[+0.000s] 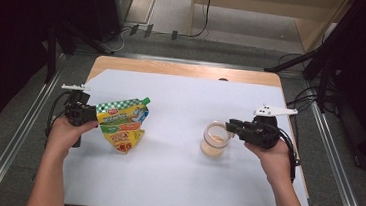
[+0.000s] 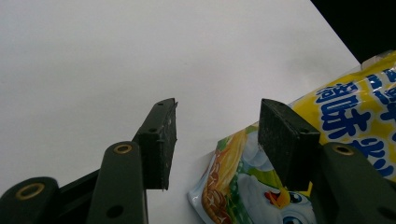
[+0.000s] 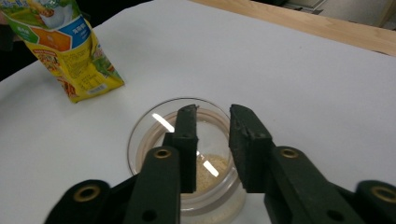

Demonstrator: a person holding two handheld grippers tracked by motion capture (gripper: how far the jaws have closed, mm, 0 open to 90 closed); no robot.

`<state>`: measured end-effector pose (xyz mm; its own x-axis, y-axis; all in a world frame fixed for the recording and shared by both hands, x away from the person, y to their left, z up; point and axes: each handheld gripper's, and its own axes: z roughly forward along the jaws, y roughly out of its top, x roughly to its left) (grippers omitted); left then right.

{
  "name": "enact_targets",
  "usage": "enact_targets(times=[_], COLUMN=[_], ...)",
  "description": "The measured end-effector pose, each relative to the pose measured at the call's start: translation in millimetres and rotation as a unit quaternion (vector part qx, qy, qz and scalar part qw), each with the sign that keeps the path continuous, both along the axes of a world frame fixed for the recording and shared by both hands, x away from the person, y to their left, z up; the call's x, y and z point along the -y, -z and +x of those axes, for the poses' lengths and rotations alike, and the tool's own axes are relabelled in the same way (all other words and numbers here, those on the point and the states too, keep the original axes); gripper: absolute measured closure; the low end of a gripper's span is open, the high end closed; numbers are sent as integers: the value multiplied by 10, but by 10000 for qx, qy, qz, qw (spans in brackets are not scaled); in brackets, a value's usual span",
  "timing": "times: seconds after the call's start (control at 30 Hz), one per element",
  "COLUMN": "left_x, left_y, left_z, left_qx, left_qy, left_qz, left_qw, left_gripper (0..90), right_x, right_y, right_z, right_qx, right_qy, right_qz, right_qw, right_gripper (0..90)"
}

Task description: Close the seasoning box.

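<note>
A yellow and green snack pouch [image 1: 121,125] stands tilted on the white sheet at the left. My left gripper [image 1: 92,113] is at its left edge. In the left gripper view the jaws [image 2: 217,109] are wide apart, with the pouch [image 2: 345,121] behind the right-hand jaw and only its lower corner in the gap. A clear glass jar [image 1: 215,138] with pale powder [image 3: 212,165] at its bottom stands right of centre. My right gripper [image 1: 230,124] hovers at the jar's right rim; its jaws [image 3: 212,109] are narrowly apart over the jar's mouth [image 3: 149,135]. The pouch [image 3: 70,51] shows beyond.
The white sheet [image 1: 174,182] covers most of a wooden table, whose bare edge [image 1: 184,70] shows at the back. Metal rails run along both sides on the floor. Cables and stands lie behind the table.
</note>
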<state>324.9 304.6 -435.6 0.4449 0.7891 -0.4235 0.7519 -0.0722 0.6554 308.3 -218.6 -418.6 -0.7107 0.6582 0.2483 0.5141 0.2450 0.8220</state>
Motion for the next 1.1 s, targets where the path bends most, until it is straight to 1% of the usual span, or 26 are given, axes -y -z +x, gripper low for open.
enact_targets(times=[0.1,0.17,0.27,0.3,0.37,0.43,0.5,0.53,0.57,0.6,0.67,0.77,0.83,0.9,0.93,1.03,1.1], left_x=[8,8,5,6,8,17,23,25,26,26,27,30,30,28,28,28,31], left_y=[8,10,12,13,16,19,20,21,21,21,24,29,33,40,42,46,49], left_z=[2,3,3,4,6,7,7,7,7,7,8,10,12,14,14,15,15], left_qx=[-14,-30,-21,-23,-28,-32,-25,-21,-19,-24,-33,-39,-44,-61,-72,-88,-86], left_qy=[3,5,2,-9,-4,-3,-5,-2,1,4,-2,6,3,-10,-16,2,-6], left_qz=[15,21,25,21,37,39,63,60,61,60,59,72,75,91,92,58,57], left_qw=[10000,10000,10000,10000,10000,10000,10000,10000,10000,10000,10000,10000,10000,9999,9999,9999,9999], left_gripper=[477,476,474,473,471,468,468,467,467,467,466,466,466,466,466,461,461], right_x=[84,141,240,287,365,430,495,524,540,561,599,637,652,662,667,687,719], right_y=[-2,2,18,33,65,97,130,146,161,177,207,245,282,325,359,438,493], right_z=[17,34,62,83,109,126,148,156,158,162,169,187,197,206,214,234,246], right_qx=[-23,20,36,1,-74,-92,-112,-90,-38,33,115,88,92,131,141,123,125], right_qy=[58,118,244,248,289,342,427,486,637,674,745,798,857,904,911,949,909], right_qz=[124,161,153,185,169,202,219,206,161,115,41,37,15,-77,-123,-294,-323], right_qw=[9999,9998,9996,9995,9994,9992,9988,9986,9978,9977,9971,9968,9963,9958,9957,9950,9953], right_gripper=[649,621,554,510,482,441,420,407,388,367,354,308,300,295,279,267,254])
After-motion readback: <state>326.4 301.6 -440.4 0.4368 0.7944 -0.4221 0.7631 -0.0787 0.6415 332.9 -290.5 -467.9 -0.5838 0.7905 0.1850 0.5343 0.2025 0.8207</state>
